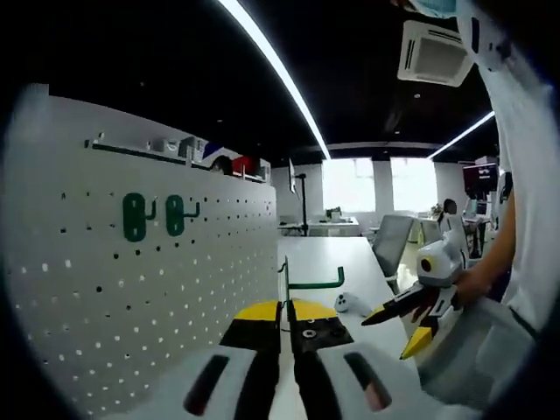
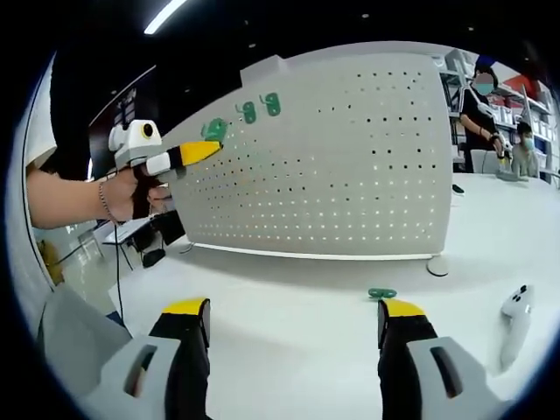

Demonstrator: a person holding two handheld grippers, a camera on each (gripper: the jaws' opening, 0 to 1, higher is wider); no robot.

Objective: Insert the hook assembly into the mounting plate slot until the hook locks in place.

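The white pegboard mounting plate (image 1: 131, 297) (image 2: 350, 157) stands upright on the table. Two green hooks (image 1: 134, 217) (image 1: 175, 214) (image 2: 249, 111) (image 2: 271, 104) hang high on it. My left gripper (image 1: 286, 315) is shut on a green hook assembly (image 1: 306, 282), seen edge-on with its arm pointing right. In the right gripper view that left gripper (image 2: 197, 153) holds the hook (image 2: 214, 129) up near the board's upper left edge. My right gripper (image 2: 293, 315) (image 1: 398, 331) is open, with nothing between its jaws, low over the table. Another green hook (image 2: 381, 293) lies on the table ahead of it.
A white controller-like object (image 1: 350, 304) (image 2: 518, 306) lies on the white table (image 2: 289, 280). A round white foot (image 2: 437, 265) sits at the board's base. A person (image 2: 481, 96) is working at the back right, with shelves behind. Desks and chairs (image 1: 389, 241) fill the far room.
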